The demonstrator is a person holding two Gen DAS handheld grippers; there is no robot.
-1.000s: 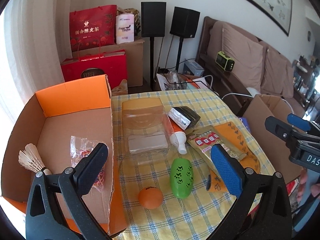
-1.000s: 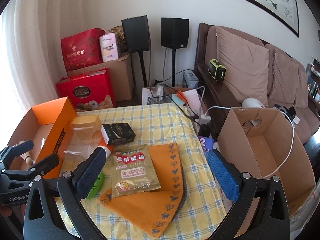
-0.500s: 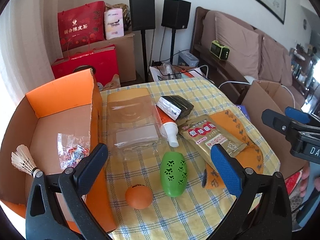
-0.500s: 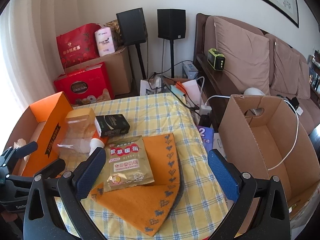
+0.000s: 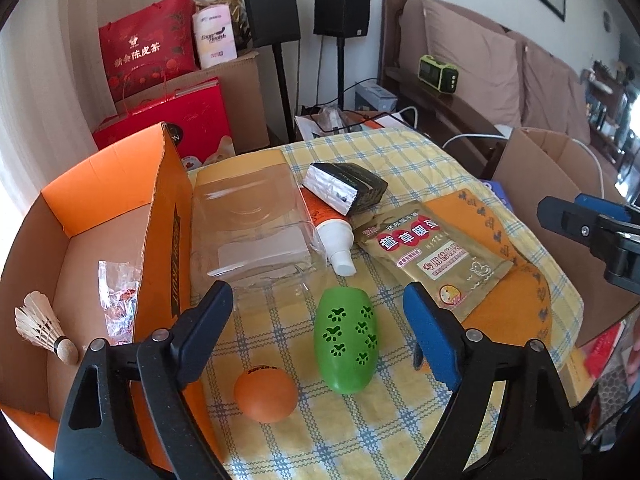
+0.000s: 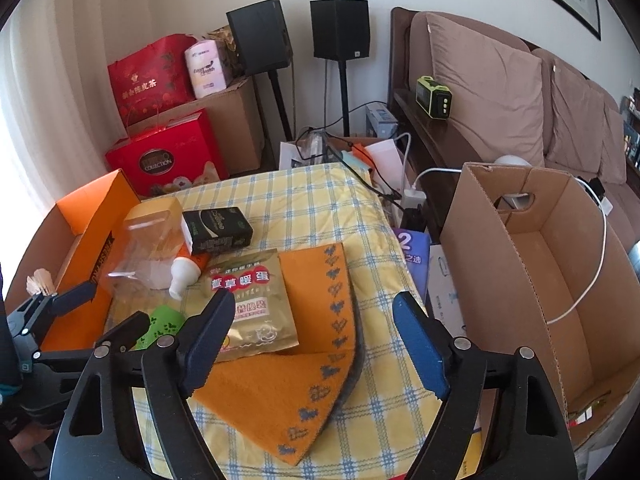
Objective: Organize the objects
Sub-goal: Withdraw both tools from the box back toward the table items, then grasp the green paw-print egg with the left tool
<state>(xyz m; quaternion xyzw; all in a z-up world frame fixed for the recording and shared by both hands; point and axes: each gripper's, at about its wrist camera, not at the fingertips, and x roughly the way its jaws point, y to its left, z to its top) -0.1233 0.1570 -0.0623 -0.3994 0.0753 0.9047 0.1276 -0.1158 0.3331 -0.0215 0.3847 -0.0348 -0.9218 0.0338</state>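
Orange cardboard forms the open box at the far left, hard against the table's edge; inside it lie a shuttlecock and a crinkled plastic bag. Just right of its wall, on the yellow checked cloth, a clear plastic container lies flat, with an orange ball nearer to me. The left gripper hangs above the cloth, its fingers spread wide and holding nothing, the green paw-print case lying between them in view. Behind the case an orange tube with a white cap runs under a black box. Next comes a gold pouch resting on an orange felt mat. The right gripper hovers over that mat, likewise spread and empty. Off the table's right side stands a tall brown carton, with a white cable drooping into it.
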